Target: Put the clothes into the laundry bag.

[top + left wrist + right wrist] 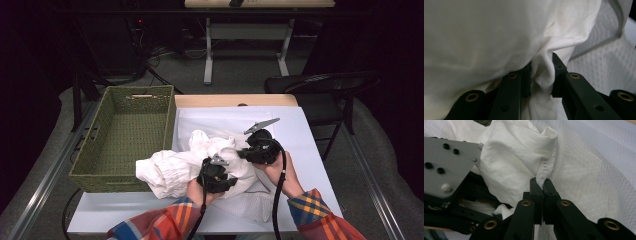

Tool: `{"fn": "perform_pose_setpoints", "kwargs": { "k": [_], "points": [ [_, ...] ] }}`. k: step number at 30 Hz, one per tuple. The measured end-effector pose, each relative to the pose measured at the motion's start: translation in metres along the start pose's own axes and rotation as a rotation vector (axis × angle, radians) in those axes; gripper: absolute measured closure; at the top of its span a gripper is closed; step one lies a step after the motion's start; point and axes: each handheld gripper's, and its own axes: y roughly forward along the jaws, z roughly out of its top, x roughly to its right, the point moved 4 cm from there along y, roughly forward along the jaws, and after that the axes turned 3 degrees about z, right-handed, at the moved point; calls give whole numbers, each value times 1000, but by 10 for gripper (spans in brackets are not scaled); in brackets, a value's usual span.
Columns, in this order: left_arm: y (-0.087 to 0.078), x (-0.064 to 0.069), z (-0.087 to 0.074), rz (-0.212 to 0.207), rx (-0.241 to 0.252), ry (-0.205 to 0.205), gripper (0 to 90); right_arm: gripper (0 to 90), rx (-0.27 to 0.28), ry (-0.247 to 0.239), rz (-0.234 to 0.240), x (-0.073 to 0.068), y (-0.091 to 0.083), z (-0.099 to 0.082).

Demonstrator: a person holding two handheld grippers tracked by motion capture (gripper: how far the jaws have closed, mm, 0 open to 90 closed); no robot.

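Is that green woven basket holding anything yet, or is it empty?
Empty. The green basket shows only its bare woven bottom in the high view. The bunched white cloth lies on the table beside it, partly against its near corner.

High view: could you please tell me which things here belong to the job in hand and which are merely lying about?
In hand:
white cloth
mesh fabric
left gripper
right gripper
green basket

Lying about:
black chair
far table

green woven basket (125,135) on white table (100,220), black chair (320,87) behind
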Motion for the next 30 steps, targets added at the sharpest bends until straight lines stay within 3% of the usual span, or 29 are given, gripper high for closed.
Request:
{"fn": "perform_pose_setpoints", "kwargs": {
  "k": [4, 8, 12, 14, 16, 20, 23, 24, 26, 27, 29, 30],
  "points": [
    [-1, 6, 0, -8, -42, 67, 581, 888, -21, 16, -5, 6, 5, -5],
    [-21, 15, 0, -3, -68, 129, 396, 884, -16, 14, -10, 9, 3, -6],
    [-48, 23, 3, -1, -71, 166, 300, 875, -13, 14, -10, 8, 2, -5],
    [-63, 25, 7, -4, -50, 174, 283, 856, -12, 9, -8, 8, 2, -5],
    [-79, 23, 14, 41, -23, 212, 262, 843, -11, 3, -7, 8, 3, -4],
    [-95, 7, 28, 112, 19, 196, 218, 833, -6, 7, -7, 8, 4, -3],
    [-95, -6, 35, 167, 31, 178, 200, 844, -4, 0, -6, 9, 6, -3],
    [-92, -10, 37, 195, 19, 195, 198, 853, -3, -2, -4, 9, 6, -3],
    [-80, -18, 38, 201, -1, 170, 207, 878, -2, -1, -5, 10, 7, -3],
    [-71, -23, 37, 216, -26, 168, 238, 883, 0, -2, -4, 10, 7, -3],
    [-57, -31, 34, 170, -53, 105, 375, 887, 5, 2, -5, 8, 6, -2],
    [-51, -33, 32, 160, -67, 94, 491, 888, 11, -6, -7, 8, 5, -2]
  ]
}}
